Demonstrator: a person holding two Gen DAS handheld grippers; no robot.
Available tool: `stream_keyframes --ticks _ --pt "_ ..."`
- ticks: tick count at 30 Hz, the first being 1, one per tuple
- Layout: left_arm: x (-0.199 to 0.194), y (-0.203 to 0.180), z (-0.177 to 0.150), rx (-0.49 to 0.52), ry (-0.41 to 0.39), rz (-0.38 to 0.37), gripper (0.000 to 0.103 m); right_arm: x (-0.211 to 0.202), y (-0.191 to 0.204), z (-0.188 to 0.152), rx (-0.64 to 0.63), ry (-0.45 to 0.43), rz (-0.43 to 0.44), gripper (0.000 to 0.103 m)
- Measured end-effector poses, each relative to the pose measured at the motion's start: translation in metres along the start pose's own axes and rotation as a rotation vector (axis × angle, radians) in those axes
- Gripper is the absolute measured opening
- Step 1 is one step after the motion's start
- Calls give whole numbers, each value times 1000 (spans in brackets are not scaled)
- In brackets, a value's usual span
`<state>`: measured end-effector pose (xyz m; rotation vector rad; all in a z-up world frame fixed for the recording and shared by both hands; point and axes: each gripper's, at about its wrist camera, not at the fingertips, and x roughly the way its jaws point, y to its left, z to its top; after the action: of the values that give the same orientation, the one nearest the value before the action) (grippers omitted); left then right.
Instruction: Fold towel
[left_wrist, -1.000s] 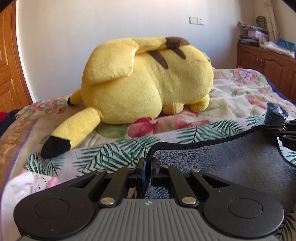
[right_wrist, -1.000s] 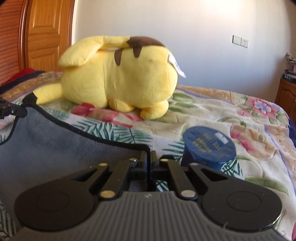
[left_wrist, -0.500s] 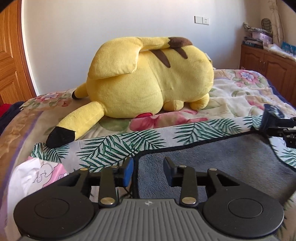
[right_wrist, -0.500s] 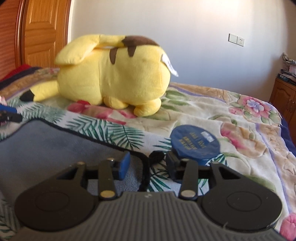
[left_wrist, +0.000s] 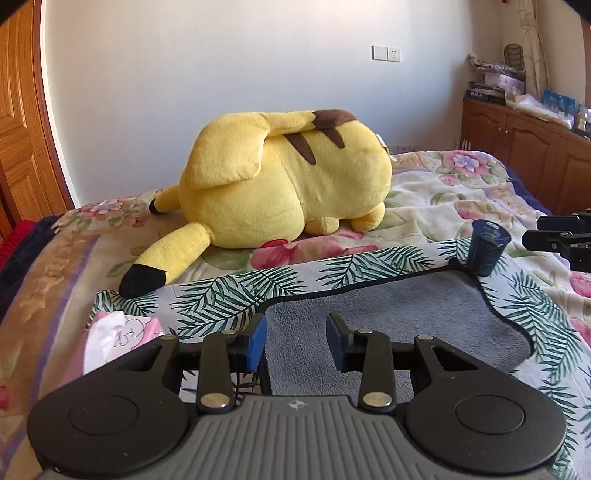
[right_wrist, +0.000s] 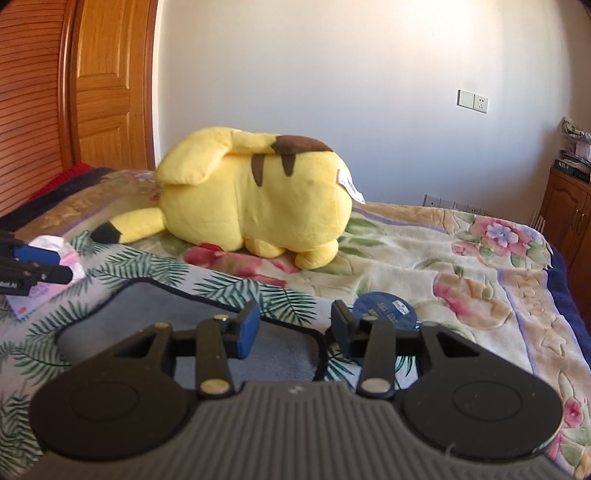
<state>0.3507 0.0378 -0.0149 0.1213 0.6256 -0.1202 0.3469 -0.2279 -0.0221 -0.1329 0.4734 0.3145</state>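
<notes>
The towel lies on the bed, its grey side (left_wrist: 388, 321) with black trim folded over the white palm-leaf side (left_wrist: 258, 291). My left gripper (left_wrist: 295, 341) is open and empty above the grey flap's near left corner. My right gripper (right_wrist: 293, 326) is open and empty above the flap's right corner; the grey flap (right_wrist: 155, 314) lies to its left. Each gripper shows at the edge of the other's view: the right gripper (left_wrist: 554, 238) in the left wrist view, the left gripper (right_wrist: 37, 264) in the right wrist view.
A large yellow plush toy (left_wrist: 288, 192) lies on the floral bedspread (left_wrist: 443, 199) behind the towel. A dark blue round container (left_wrist: 487, 251) stands by the towel's far right corner. A pink and white packet (left_wrist: 114, 336) lies at the left. Wooden cabinets (left_wrist: 535, 162) stand at the right.
Both grippers were shut on the grey towel's corners a second ago. They have opened, let the towel drop onto the bed, and pulled up and back.
</notes>
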Motion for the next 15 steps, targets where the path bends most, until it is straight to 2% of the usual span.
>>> stream_keyframes --ticks 3,5,12,15 --pt "-11 -2 0 -1 -2 1 16 -9 5 -1 14 3 6 44" --pt "-18 -3 -2 -5 -2 1 22 -15 8 -4 26 10 10 44" --pt "-42 -11 -10 5 -1 -19 27 -38 17 -15 39 22 21 44" --pt "-51 -15 -15 6 -4 -23 38 -45 19 -19 47 31 23 44"
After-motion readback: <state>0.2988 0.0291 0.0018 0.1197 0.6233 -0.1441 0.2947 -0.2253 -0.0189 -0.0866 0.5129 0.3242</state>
